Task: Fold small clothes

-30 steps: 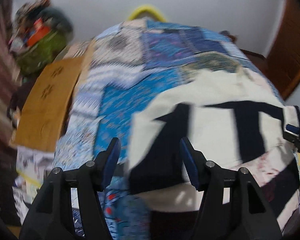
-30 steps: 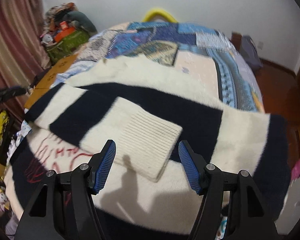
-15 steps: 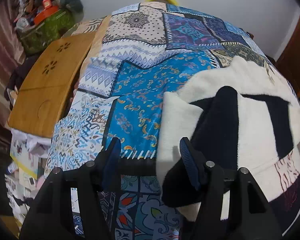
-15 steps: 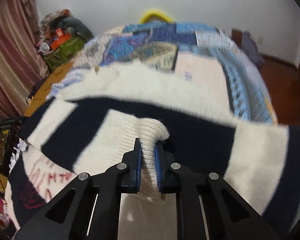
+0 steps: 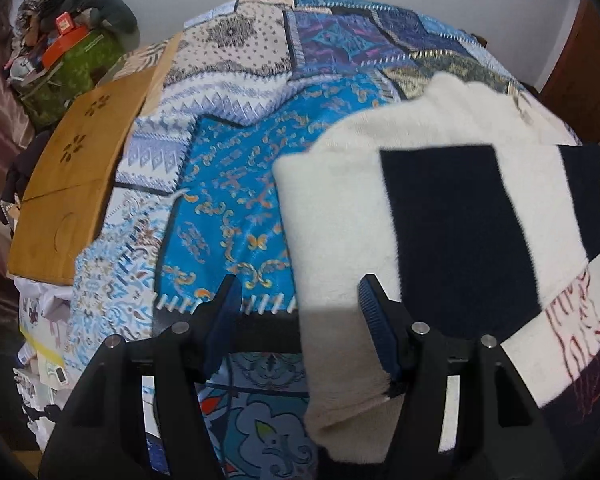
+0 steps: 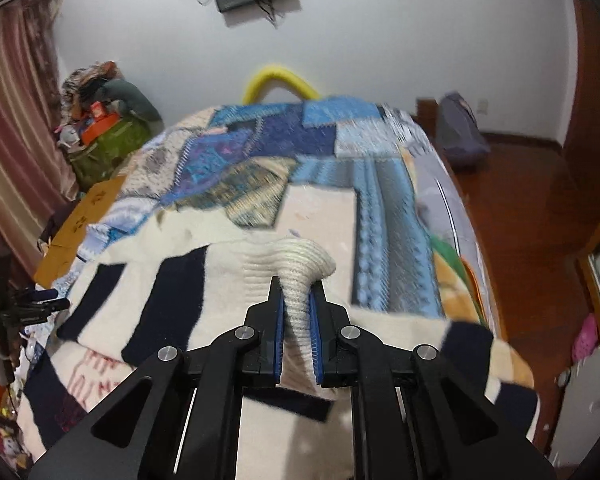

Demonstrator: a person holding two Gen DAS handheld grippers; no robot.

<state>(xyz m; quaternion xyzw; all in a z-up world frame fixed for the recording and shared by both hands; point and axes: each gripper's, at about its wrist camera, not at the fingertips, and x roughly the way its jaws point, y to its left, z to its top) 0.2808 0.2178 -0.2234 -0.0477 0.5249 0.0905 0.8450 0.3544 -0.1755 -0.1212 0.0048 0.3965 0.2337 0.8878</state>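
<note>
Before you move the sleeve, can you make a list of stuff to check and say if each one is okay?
1. Right gripper shut on the cuff: ok.
2. Cuff held deep enough not to slip: ok, ribbing fills the pads.
3. Left gripper open, holding nothing: ok.
4. Left gripper lined up on the sweater edge: ok, the edge lies between its fingers.
5. Sweater flat on the quilt: cannot tell, the right view is blurred.
6. Sleeve free of snags underneath: cannot tell.
</note>
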